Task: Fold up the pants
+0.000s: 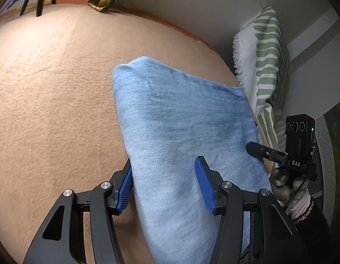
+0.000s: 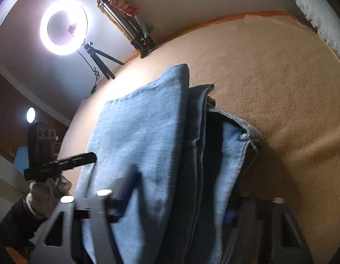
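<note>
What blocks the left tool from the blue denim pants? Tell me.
Nothing visible: the folded blue denim pants already lie between the open fingers of the left tool on the tan textured blanket.

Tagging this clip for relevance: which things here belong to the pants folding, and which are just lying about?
Part of the job:
jeans
left gripper
right gripper
bed cover

Just lying about:
striped pillow
ring light
tripod

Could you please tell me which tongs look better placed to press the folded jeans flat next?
Probably the left tongs: open, straddling the smooth top layer of the folded light-blue denim jeans. The right tongs sit over the bunched waistband edge, blurred.
</note>
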The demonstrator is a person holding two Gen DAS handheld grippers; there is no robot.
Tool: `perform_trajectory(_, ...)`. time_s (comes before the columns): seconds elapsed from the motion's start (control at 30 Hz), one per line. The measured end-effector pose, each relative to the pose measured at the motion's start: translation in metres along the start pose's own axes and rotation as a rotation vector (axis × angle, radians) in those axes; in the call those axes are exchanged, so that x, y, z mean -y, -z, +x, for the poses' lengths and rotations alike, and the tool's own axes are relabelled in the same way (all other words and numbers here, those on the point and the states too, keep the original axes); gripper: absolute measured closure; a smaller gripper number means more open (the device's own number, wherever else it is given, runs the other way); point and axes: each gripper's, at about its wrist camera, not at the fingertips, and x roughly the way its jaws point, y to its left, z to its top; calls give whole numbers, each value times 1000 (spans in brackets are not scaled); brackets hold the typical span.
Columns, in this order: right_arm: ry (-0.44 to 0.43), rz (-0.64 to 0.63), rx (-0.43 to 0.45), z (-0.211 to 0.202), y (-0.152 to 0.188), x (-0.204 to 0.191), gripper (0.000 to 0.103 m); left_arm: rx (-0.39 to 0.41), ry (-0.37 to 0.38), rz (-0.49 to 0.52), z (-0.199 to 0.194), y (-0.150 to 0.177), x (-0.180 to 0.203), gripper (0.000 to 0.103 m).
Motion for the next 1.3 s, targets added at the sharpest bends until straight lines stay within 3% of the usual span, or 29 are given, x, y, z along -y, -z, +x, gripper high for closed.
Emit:
perform_trajectory(0.07,2,1,-3,-3,3,-2,63,3,-2,2,2,-1,1,54)
perform_trajectory(0.13,49,-47,-1,-5,4,-12,74,5,-8,7,3,-1,4,72)
perform_trajectory(0.23,106,-79,16,-11,2,-27,80,29,-5,25,-3,-2,9,84)
perform_trajectory(0.3,142,-110,34,-17,2,-38,82,44,9,40,-9,-4,14,86)
perform_trajectory(0.6,178,-209,122,-52,-25,-85,86,118,41,112,-36,-40,42,89)
perform_trajectory(0.87,210,-222,193,-53,-88,-94,87,158,3,182,-46,-104,53,90)
perform_trajectory(1.3,260,-220,231,-13,-199,-64,87,163,-72,214,5,-212,41,90)
